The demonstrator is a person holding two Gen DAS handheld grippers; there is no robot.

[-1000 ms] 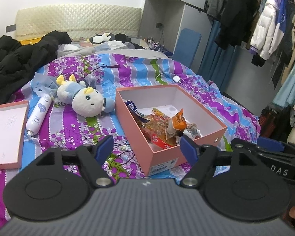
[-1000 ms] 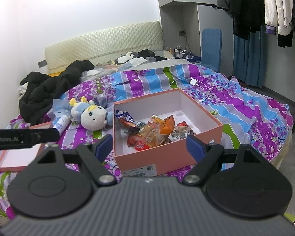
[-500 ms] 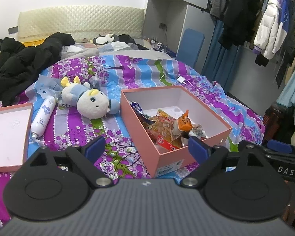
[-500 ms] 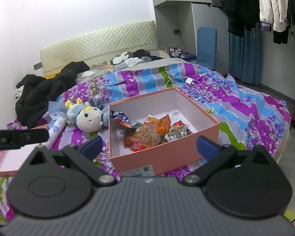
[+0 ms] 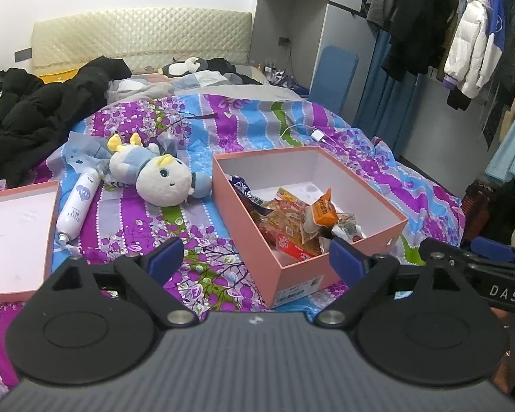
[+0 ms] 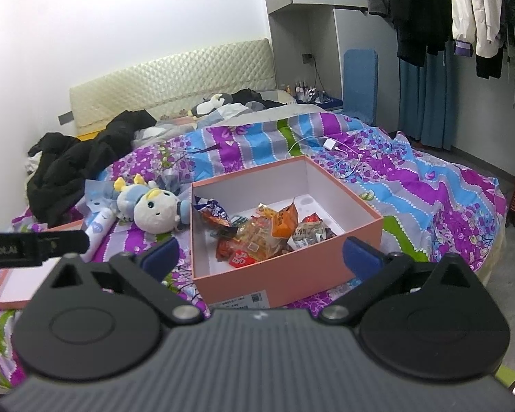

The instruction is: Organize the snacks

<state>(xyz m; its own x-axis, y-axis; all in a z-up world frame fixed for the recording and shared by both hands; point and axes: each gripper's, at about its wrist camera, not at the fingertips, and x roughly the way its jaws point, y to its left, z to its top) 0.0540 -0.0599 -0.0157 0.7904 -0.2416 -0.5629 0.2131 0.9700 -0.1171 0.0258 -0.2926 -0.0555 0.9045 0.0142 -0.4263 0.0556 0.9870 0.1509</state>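
Snacks point(image 5: 300, 221) lie heaped in the pink box point(image 5: 257, 237), which sits open on the purple, blue and green flowered bedspread point(image 5: 202, 127); I place everything else from that box. Far to its left the pink lid point(image 5: 13, 237) rests flat, and just right of the lid lies a white spray bottle point(image 5: 77, 204). Between bottle and box a plush doll point(image 5: 161, 180) lies on its side, nearly touching the box's left wall. Behind the doll, well back, black clothing point(image 5: 41, 110) is piled before the quilted cream headboard point(image 5: 140, 43). Beyond the box's far corner a white charger and cable point(image 6: 331, 146) trail over the cover. To the right, past the bed, coats point(image 5: 463, 41) hang on a rail.

My left gripper point(image 5: 255, 257) and my right gripper point(image 6: 259, 257) both hover before the box's near side, jaws spread wide after just opening, nothing between them.
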